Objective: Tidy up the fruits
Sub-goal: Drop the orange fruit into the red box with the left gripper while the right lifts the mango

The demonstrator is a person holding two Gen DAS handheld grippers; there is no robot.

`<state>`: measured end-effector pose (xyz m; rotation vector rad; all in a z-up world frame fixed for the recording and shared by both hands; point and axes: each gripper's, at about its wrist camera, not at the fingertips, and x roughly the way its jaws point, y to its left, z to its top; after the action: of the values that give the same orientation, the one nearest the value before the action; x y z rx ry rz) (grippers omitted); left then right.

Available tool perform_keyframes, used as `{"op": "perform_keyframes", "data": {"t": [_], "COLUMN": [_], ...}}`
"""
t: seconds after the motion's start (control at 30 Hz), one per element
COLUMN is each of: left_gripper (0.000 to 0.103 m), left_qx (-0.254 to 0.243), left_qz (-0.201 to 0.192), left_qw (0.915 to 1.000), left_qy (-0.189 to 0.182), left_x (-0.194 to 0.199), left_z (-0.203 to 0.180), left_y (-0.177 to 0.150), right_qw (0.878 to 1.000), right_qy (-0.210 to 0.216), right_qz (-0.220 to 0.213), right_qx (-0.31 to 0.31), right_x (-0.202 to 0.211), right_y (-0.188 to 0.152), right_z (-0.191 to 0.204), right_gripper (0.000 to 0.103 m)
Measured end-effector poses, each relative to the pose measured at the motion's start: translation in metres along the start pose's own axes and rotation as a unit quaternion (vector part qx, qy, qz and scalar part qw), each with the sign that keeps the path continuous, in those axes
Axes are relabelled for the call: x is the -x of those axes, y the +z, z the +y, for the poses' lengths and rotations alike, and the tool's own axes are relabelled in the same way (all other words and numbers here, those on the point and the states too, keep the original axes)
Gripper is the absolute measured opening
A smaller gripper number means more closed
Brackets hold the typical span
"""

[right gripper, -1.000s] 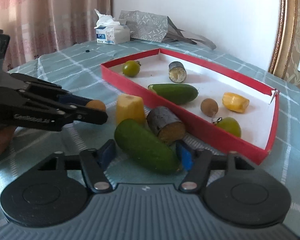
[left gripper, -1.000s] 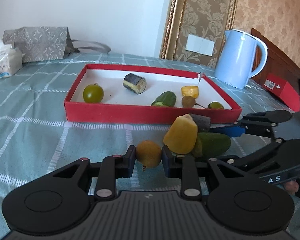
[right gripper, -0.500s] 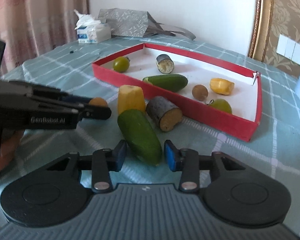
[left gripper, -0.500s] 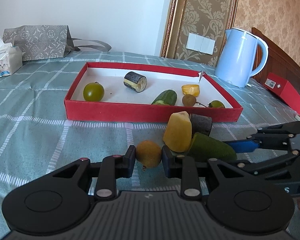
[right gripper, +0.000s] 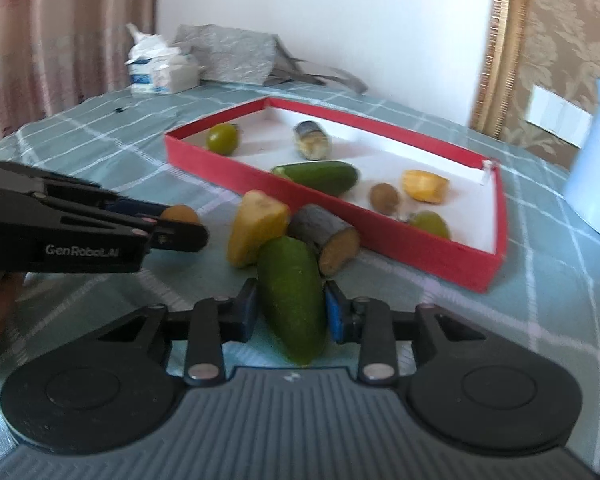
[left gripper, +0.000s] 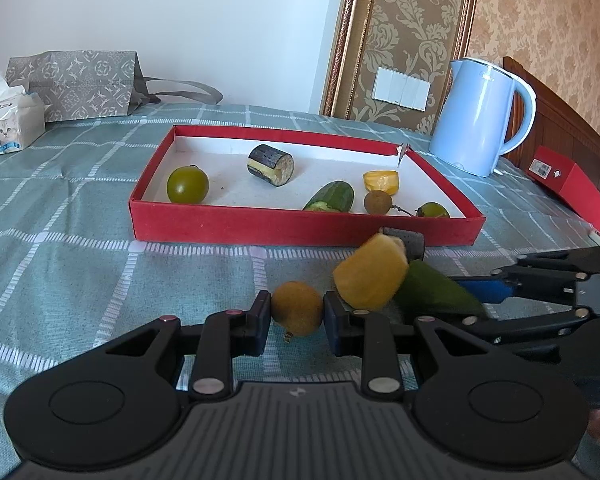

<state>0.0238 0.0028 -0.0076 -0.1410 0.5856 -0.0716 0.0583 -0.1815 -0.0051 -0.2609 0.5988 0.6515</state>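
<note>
A worktop [left gripper: 80, 272] draped in a teal checked cloth carried a shallow red tray [left gripper: 300, 228] with a white floor. Behind it stood a white wall, a gilt-framed damask panel [left gripper: 416, 32] at 1 o'clock, a pale blue kettle [left gripper: 480, 116] at 2 o'clock, and a grey patterned paper bag [left gripper: 76, 84] with a tissue pack [left gripper: 8, 120] at 10 o'clock. A small red box [left gripper: 572, 188] lay at 3 o'clock. In the tray sat a green tomato [left gripper: 188, 185], a dark-skinned cut stub [left gripper: 271, 165], a cucumber piece [left gripper: 332, 197], a yellow wedge [left gripper: 381, 181], a brown longan [left gripper: 377, 201] and a second green fruit [left gripper: 434, 210].

The left claw [left gripper: 297, 314] pinched a round brown-yellow fruit [left gripper: 297, 308] just above the cloth, at 6 o'clock from the tray. The right claw [right gripper: 291, 312] pinched a green cucumber [right gripper: 292, 300], whose far end touched a yellow chunk [right gripper: 256, 226] and a second dark-skinned stub [right gripper: 326, 238] beside the tray's near wall.

Against half a second before, the right claw's fingers had closed from a loose straddle onto the cucumber, and the yellow chunk had tipped from upright to leaning. The left claw's grip was unchanged.

The right wrist view was motion-blurred. In the left view the yellow chunk hid most of the stub, and the second green fruit was cut off by the tray wall.
</note>
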Motion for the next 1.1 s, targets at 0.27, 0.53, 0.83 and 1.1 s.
{"op": "perform_keyframes", "data": {"t": [0.27, 0.53, 0.83, 1.1], "left_gripper": [0.027, 0.027, 0.027, 0.027], "left_qx": [-0.004, -0.026, -0.028, -0.026], "left_qz": [-0.002, -0.009, 0.004, 0.004], "left_qw": [1.0000, 0.9993, 0.9983, 0.9983], "left_qy": [0.000, 0.026, 0.050, 0.052], "left_x": [0.001, 0.003, 0.000, -0.002], "left_z": [-0.001, -0.008, -0.004, -0.001], "left_y": [0.000, 0.000, 0.005, 0.006], "right_qw": [0.996, 0.996, 0.996, 0.991], "right_qy": [-0.031, -0.067, -0.085, -0.048], "right_qz": [-0.027, -0.017, -0.010, -0.024], "right_qx": [-0.081, -0.059, -0.037, -0.122], "right_x": [0.027, 0.019, 0.012, 0.014], "right_y": [-0.016, -0.020, -0.017, -0.022], "right_z": [-0.031, -0.029, -0.024, -0.048], "right_gripper": [0.031, 0.031, 0.031, 0.031]}}
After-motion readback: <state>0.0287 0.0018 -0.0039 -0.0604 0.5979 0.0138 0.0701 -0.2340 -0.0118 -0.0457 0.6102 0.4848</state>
